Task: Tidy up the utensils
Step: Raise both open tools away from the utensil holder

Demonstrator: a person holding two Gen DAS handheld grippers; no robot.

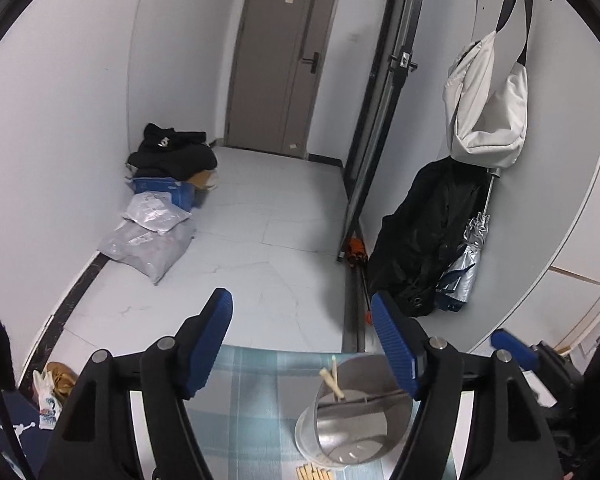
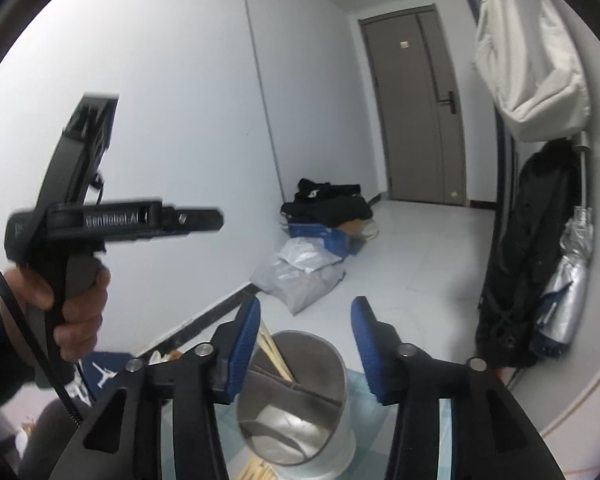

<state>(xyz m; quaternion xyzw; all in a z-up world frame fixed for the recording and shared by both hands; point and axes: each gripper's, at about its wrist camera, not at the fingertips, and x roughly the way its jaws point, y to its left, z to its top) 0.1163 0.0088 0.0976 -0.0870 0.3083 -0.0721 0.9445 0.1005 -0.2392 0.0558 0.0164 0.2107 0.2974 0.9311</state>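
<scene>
Clearly "GenRobot.AI" on left gripper (image 2: 112, 220)

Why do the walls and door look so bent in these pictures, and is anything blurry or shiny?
Left wrist view: the fisheye lens bows the door and walls, with dark corners; the metal utensil holder mirrors the light. Right wrist view: same bending; the hand and the left gripper it holds look slightly soft near the edge, and the holder's inside shows bright glare.

The pale wooden chopsticks (image 1: 313, 473) lying on the checked cloth run off the bottom edge in both views.
</scene>
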